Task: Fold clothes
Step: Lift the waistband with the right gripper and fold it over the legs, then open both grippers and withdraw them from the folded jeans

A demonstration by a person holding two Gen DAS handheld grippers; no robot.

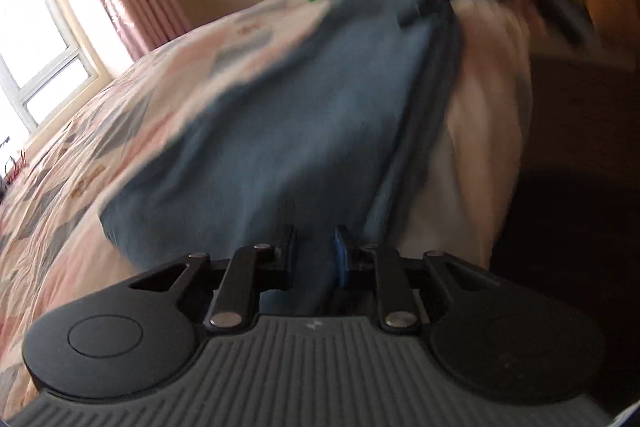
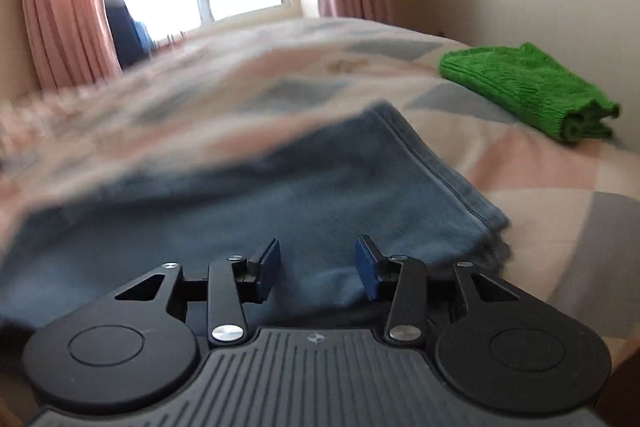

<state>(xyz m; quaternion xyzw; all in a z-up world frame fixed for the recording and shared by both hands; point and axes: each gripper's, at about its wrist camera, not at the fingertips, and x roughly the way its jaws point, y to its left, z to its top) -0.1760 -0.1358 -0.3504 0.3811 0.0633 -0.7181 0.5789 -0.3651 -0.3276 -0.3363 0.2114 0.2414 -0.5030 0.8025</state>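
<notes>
Left claw [image 1: 314,251]: narrow, pinching a fold of the blue cloth [image 1: 280,115].
Right claw [image 2: 318,263]: parted, pads clear of the cloth beneath.
Cloth: lies on the patterned bed [image 2: 560,187], near its edge.
Risk: one-sided pull may drag the fold askew.
Pose: both claws tilt downward; left view rolled.
Beyond: green towel [image 2: 528,87], folded.

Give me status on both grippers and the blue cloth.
Left gripper pinching the blue cloth. Right gripper open above it, nothing held. Folded green towel on the bed, apart from the cloth.
</notes>
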